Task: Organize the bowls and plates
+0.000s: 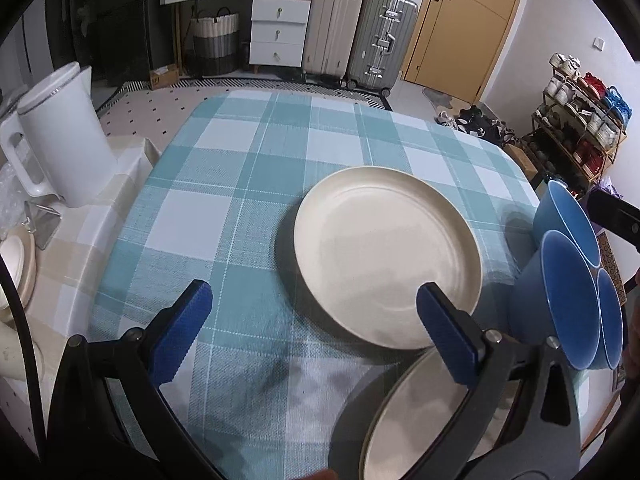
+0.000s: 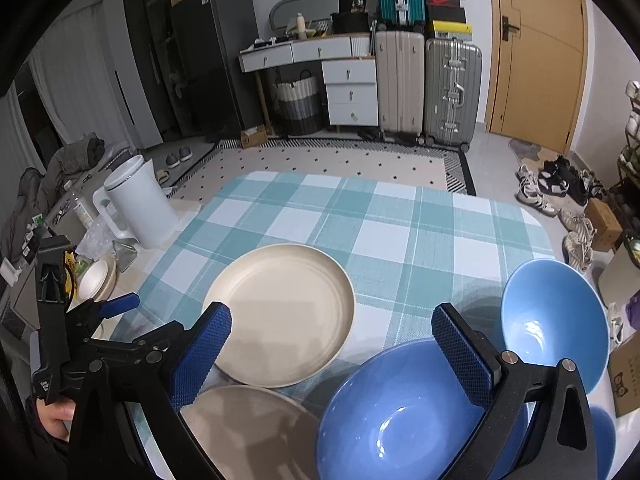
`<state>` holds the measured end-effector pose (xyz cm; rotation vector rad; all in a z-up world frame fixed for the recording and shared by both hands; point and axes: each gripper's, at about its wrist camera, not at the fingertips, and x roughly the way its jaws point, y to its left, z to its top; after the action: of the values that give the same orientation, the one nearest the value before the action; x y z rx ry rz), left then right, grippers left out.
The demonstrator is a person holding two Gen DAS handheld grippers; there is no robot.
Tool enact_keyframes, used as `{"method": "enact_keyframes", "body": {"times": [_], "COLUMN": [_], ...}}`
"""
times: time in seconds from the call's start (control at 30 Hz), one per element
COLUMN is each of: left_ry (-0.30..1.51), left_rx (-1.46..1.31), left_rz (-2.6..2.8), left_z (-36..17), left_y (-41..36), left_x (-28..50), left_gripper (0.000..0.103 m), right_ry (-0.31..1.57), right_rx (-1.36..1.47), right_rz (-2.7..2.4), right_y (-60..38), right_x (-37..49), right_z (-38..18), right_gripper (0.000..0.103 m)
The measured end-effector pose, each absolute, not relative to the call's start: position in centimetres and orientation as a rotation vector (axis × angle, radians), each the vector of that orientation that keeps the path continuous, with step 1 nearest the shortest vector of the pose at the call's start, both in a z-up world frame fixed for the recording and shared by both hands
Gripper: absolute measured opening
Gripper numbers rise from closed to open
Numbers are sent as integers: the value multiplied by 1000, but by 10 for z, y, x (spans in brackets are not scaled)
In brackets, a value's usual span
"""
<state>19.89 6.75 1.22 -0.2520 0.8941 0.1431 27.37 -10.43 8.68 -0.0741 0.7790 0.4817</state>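
Two cream plates lie on the checked tablecloth: the far plate and the near plate. Three blue bowls stand to their right: a near bowl, a far bowl and a third bowl mostly hidden. My left gripper is open and empty, above the cloth just left of the plates. It also shows in the right wrist view. My right gripper is open and empty, hovering between the plates and the near bowl.
A white kettle stands left of the blue cloth, with a cream dish and clutter beside it. The table's far edge drops to the floor. Suitcases, drawers and a shoe rack stand beyond.
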Motion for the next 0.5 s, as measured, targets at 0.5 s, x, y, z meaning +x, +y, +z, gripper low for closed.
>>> {"method": "enact_keyframes", "body": {"times": [0.5], "left_ry": [970], "left_rx": [-302], "left_rz": [106], "left_z": [-27], "left_y": [74], "left_x": [234], "left_gripper": [92], "right_ry": [987], "right_rx": [-79], "right_rz": [553], "right_y": [-85], "right_x": [332], "right_z": [41], "right_gripper": [101]}}
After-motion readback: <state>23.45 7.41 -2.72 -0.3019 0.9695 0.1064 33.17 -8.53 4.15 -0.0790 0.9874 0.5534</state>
